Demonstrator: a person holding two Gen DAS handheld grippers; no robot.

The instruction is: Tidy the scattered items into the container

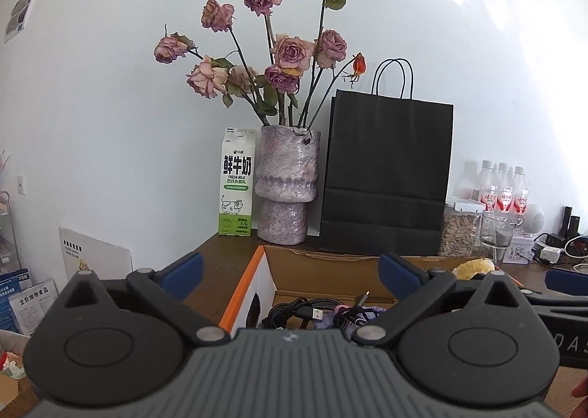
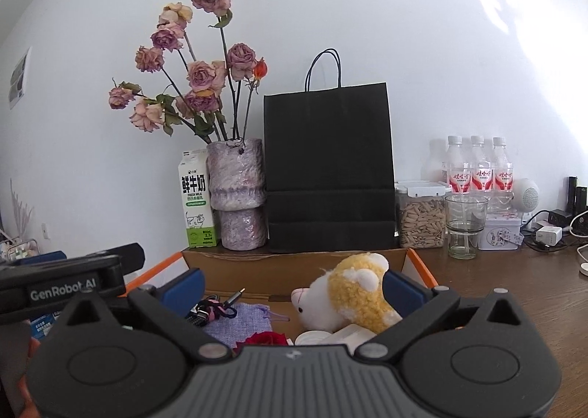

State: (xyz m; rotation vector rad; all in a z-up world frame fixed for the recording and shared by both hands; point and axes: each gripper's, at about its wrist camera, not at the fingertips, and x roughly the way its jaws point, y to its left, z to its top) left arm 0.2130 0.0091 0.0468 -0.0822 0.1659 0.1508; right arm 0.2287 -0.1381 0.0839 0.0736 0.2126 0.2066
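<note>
An open cardboard box (image 1: pixel 352 263) with orange edges stands on the brown table, just ahead of both grippers. Inside lie dark tangled cables (image 1: pixel 294 311), a purple cloth pouch (image 2: pixel 239 322), a red rose head (image 2: pixel 264 339), small white items (image 2: pixel 330 335) and a yellow-and-white plush toy (image 2: pixel 352 293). My left gripper (image 1: pixel 290 273) hangs open over the box's left half with nothing between its blue pads. My right gripper (image 2: pixel 294 289) is open over the right half. The plush lies in the box between its fingers, close to the right pad, and is not gripped.
Behind the box stand a milk carton (image 1: pixel 237 183), a vase of dried roses (image 1: pixel 286 186) and a black paper bag (image 1: pixel 386 179). To the right are bottles (image 2: pixel 477 168), a jar of seeds (image 2: pixel 420 219), a glass (image 2: pixel 465 223), a tin (image 2: pixel 501 232) and chargers with cords (image 2: pixel 547 234).
</note>
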